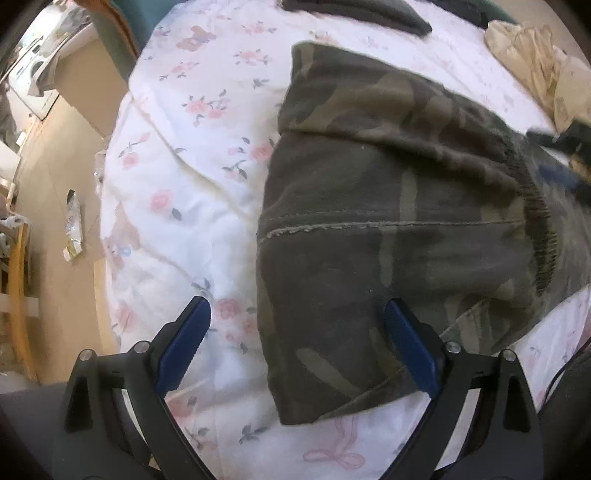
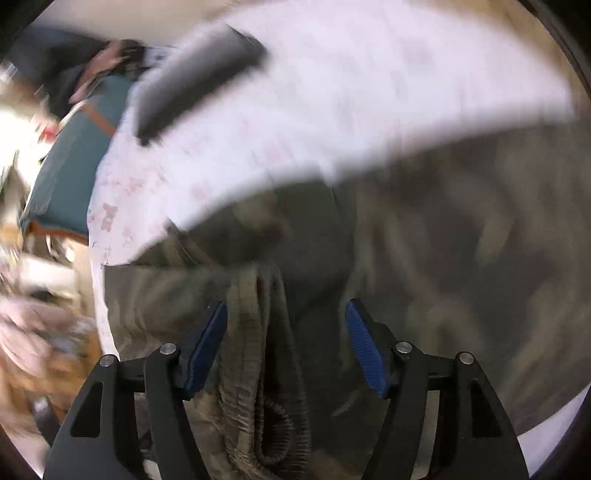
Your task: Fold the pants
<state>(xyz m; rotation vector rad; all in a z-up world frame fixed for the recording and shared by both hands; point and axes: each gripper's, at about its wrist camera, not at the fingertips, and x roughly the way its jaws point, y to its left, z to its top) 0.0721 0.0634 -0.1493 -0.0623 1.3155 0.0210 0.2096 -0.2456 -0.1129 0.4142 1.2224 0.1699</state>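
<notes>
One camouflage pants (image 1: 388, 206), one floral bedspread (image 1: 177, 206) (white), two grippers (image 1: 295, 325)

Camouflage pants (image 1: 388, 206): matt woven cloth, ribbed waistband. Floral bedsheet (image 1: 192, 206): soft, smooth cloth.

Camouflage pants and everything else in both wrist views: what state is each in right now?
Camouflage pants: folded over, lying on the bed.
Elastic waistband: bunched, between the right fingers, not pinched.
Left gripper: open, straddling the pants' left edge.
Right gripper: open, over the waistband.
Floral bedspread: spread, wrinkled.
Dark garment: lying flat.
Beige garment: crumpled.
</notes>
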